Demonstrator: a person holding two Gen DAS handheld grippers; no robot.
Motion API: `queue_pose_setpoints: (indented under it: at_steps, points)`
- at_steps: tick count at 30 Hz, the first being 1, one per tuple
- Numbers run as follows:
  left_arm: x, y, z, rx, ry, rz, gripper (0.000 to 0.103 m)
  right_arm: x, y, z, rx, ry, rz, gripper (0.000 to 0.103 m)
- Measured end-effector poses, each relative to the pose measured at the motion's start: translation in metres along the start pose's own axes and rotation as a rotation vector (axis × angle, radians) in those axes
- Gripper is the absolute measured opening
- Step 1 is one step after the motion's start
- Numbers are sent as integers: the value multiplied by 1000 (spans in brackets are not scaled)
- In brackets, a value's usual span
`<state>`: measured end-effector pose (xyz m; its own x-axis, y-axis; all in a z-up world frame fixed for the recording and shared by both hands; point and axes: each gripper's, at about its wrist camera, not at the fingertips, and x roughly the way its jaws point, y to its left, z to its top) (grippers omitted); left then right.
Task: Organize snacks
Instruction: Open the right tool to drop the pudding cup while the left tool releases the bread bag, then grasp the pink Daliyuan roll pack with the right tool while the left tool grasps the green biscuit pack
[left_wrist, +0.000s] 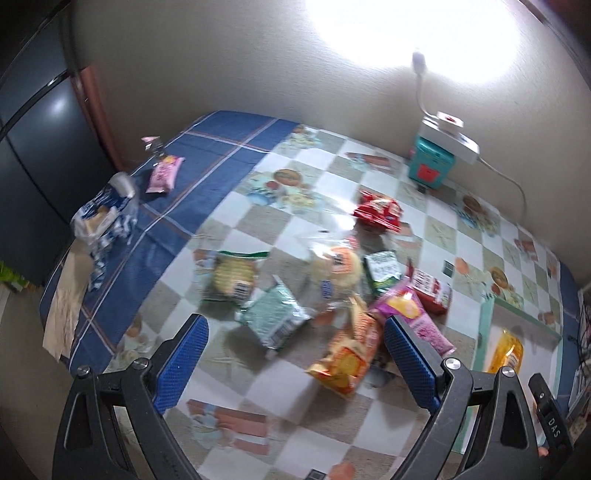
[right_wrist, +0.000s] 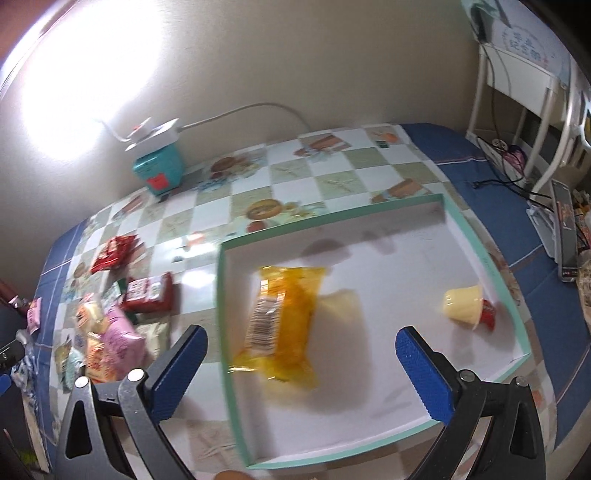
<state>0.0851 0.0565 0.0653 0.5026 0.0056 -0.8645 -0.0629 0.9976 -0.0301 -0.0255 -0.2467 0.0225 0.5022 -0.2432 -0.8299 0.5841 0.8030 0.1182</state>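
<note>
My left gripper is open and empty above a loose pile of snacks on the checked tablecloth: a green packet, an orange packet, a pink packet, a red packet and a bun in a clear bag. My right gripper is open over a white box with a teal rim. A yellow packet sits in the box, free of the pads. A yellow pudding cup lies on its side at the box's right.
A teal tin carrying a white power strip stands by the wall, its cable trailing. Another red packet lies behind the pile. At the left table edge are a pink packet and a blue-white bag. A white rack stands at right.
</note>
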Motion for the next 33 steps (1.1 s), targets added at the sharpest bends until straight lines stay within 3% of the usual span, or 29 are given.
queue_pose_setpoints:
  at_steps: [13,20,25,33]
  points:
    - [4,104,-2,-236,18,67,96,-24,88,-19,-117,-15,118,103]
    - [25,145,-7,-344,80,74,96,-12,125,-34,-178,21,148,103]
    - [34,150,-6,-357,103,68,96,2,142,-40,-218,41,143,103]
    - [65,116,-3,-255,191,15,96,27,152,-42,-293,80,98,103]
